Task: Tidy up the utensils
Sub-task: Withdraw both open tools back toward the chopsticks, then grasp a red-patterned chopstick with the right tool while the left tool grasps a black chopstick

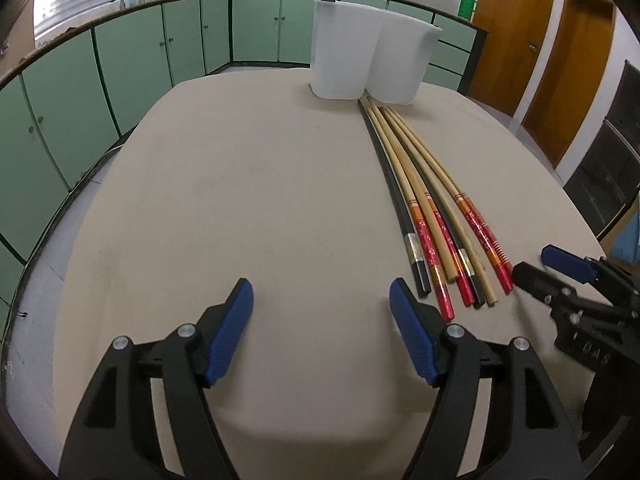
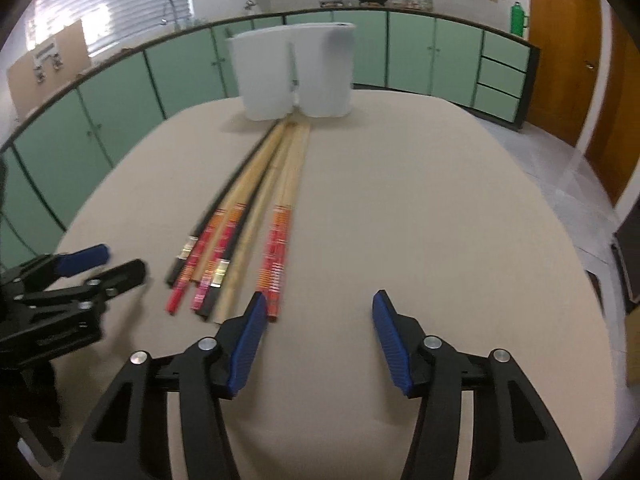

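Observation:
Several chopsticks, black, plain wood and red-patterned, lie side by side on the beige table, thick ends toward me; they also show in the right wrist view. A white two-compartment holder stands upright at the table's far end, also in the right wrist view, with something grey sticking up from its left compartment. My left gripper is open and empty, left of the chopstick ends. My right gripper is open and empty, just right of them, its left finger close to the red chopstick.
Green cabinets curve around the far side with a counter holding pots and a green bottle. Wooden doors stand at the right. Table edges drop off left and right. Each gripper shows in the other's view.

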A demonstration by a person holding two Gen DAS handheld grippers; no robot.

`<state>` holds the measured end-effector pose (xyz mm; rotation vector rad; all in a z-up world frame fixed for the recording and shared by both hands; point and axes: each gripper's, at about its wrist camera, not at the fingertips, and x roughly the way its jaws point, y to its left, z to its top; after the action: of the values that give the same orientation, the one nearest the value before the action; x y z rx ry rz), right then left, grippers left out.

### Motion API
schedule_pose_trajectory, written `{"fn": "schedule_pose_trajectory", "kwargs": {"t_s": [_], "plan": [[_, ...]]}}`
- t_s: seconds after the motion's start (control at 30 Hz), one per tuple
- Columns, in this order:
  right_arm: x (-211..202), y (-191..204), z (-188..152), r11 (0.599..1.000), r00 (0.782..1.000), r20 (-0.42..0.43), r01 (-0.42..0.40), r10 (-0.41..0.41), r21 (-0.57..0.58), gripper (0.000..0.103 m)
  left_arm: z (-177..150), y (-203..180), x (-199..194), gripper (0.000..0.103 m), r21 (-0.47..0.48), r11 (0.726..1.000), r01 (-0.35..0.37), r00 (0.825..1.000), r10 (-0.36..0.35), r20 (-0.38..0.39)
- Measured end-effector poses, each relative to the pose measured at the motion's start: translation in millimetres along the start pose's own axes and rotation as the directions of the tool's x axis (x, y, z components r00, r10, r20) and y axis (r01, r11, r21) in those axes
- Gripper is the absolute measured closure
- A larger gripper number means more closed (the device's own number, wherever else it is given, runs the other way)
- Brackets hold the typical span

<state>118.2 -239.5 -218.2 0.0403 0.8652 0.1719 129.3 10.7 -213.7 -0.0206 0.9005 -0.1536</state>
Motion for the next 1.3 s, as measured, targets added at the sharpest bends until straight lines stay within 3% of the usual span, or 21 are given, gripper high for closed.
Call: {"fn": "schedule_pose_trajectory", "kwargs": {"t_s": [0.07, 0.47, 0.53, 0.6, 0.77, 1.03, 1.17, 1.3], "plan": [[-4, -4, 0, 0.999, 0.999, 0.004, -0.032, 0.032, 0.023, 0.049, 0, -7, 0, 0.033, 0.003, 1.0, 0.001, 1.0, -0.001, 0.0], [7, 20, 1, 0.997, 0.999, -0.015, 0.034, -0.035, -0.072, 0.054, 0, -19, 2, 0.03, 0.014, 1.0, -0.014, 1.0, 0.014, -0.005], [9, 23, 2, 0.996, 0.999, -0.015, 0.031, -0.033, -0.087, 0.058, -1, -22, 3, 0.03, 0.015, 1.0, -0.013, 1.0, 0.013, -0.005], [7, 25, 0, 0.995, 1.0, -0.011, 0.018, -0.019, -0.103, 0.073, 0, -25, 4, 0.03, 0.02, 1.0, -0.011, 1.0, 0.011, -0.006], [7, 20, 1, 0.996, 1.0, -0.009, -0.011, 0.011, -0.086, 0.089, 2, -38, 7, 0.03, 0.051, 0.999, 0.016, 1.0, -0.016, -0.006], [6, 16, -1, 0.998, 1.0, -0.01, -0.021, 0.02, -0.067, 0.091, 4, -46, 15, 0.031, 0.077, 0.997, -0.015, 1.0, 0.016, -0.014], [7, 18, 0, 0.997, 1.0, -0.014, -0.014, 0.013, -0.074, 0.09, 4, -46, 15, 0.044, 0.074, 0.997, -0.025, 1.0, 0.026, -0.006], [7, 20, -1, 0.996, 1.0, -0.011, 0.002, -0.003, -0.09, 0.09, 3, -47, 11, 0.078, 0.066, 0.998, -0.005, 1.0, 0.005, 0.005]]}}
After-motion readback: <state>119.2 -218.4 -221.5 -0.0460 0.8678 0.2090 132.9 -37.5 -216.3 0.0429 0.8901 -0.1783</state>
